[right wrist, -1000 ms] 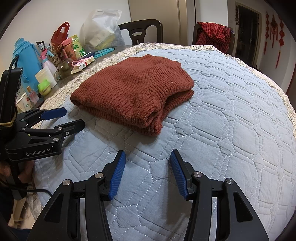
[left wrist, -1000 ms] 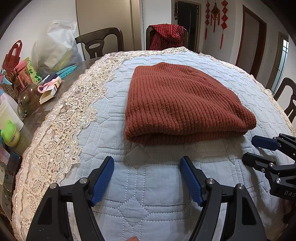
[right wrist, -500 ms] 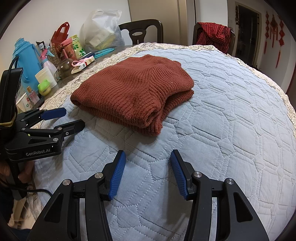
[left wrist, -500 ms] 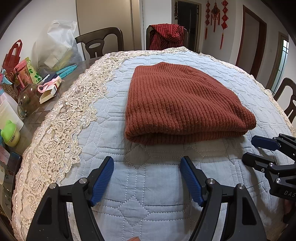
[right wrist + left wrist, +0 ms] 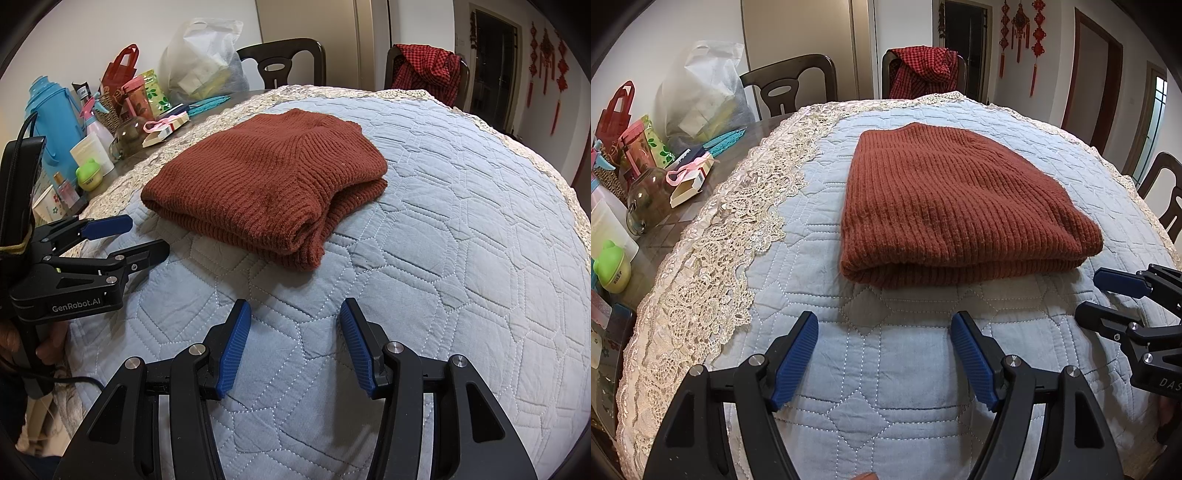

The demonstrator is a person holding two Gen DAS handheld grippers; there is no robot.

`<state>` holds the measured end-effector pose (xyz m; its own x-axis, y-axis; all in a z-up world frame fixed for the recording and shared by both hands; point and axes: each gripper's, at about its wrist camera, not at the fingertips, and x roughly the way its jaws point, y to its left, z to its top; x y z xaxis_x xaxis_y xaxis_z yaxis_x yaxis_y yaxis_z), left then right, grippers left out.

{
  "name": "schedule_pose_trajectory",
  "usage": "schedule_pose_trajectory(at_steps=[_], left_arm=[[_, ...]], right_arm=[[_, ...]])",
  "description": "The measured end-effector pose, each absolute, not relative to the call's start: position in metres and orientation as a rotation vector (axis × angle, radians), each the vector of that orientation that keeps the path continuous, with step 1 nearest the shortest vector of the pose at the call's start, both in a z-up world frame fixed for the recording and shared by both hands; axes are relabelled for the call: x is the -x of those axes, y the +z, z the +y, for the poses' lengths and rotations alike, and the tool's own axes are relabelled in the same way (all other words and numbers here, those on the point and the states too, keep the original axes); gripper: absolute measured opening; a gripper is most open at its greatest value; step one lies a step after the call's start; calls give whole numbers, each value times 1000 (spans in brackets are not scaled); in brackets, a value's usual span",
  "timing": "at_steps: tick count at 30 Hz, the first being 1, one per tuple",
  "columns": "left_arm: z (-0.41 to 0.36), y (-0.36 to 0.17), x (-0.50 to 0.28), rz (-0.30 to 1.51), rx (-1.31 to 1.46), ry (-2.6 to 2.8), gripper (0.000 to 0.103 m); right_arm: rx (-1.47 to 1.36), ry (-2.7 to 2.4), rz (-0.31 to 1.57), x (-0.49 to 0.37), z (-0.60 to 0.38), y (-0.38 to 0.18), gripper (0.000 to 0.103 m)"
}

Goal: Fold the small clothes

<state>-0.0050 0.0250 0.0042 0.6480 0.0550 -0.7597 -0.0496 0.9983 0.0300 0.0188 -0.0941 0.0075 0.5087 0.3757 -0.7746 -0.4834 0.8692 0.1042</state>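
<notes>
A rust-red ribbed knit sweater (image 5: 956, 206) lies folded in a thick rectangle on the blue quilted cloth (image 5: 886, 369); the right wrist view shows the sweater (image 5: 266, 184) with its folded layers facing me. My left gripper (image 5: 884, 332) hovers open over bare quilt just short of the sweater's near edge, nothing between its blue pads. My right gripper (image 5: 291, 314) is open too, over quilt near the sweater's right corner. Each gripper appears in the other's view: the right gripper (image 5: 1108, 295) at the right edge, the left gripper (image 5: 144, 238) at the left.
A lace border (image 5: 713, 266) rims the quilt. Left of it stand bottles, a glass jar (image 5: 646, 203), a blue flask (image 5: 51, 118), bags and a white plastic bag (image 5: 701, 96). Dark chairs (image 5: 790, 85) stand behind the table, one draped with a red checked garment (image 5: 923, 70).
</notes>
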Motion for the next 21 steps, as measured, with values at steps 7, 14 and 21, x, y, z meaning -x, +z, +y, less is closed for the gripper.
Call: schedule_pose_trajectory(at_steps=[7, 14, 21], left_arm=[[24, 4, 5, 864, -6, 59, 77], [23, 3, 4, 868, -8, 54, 78], [24, 2, 4, 870, -12, 55, 79]], right_arm=[[132, 519, 899, -19, -94, 7, 52], [131, 519, 899, -18, -94, 7, 52], [131, 519, 899, -18, -93, 7, 52]])
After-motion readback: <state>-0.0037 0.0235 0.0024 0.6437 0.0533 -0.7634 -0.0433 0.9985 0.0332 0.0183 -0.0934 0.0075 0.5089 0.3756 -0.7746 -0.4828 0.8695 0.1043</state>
